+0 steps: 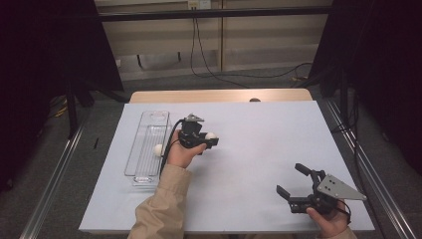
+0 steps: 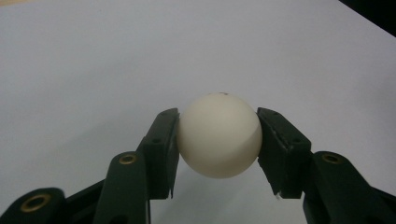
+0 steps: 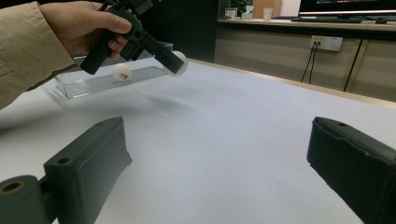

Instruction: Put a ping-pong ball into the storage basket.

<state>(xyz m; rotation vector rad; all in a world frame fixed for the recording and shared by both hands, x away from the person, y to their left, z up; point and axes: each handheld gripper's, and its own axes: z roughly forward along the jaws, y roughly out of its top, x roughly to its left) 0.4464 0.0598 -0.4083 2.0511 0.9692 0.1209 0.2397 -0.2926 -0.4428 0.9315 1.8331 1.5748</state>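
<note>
My left tool (image 1: 213,138) squeezes a small, round, white plastic ball (image 2: 218,135) between its two black pads, one on each side, so the ball cannot roll away. I hold it up above the white bench (image 1: 259,149), just beside the long clear plastic tray (image 1: 149,130). I think it goes in there, where another white ball (image 1: 158,150) sits. The ball looks smooth and clean. My right tool (image 1: 292,180) waits wide open, holding nothing.
</note>
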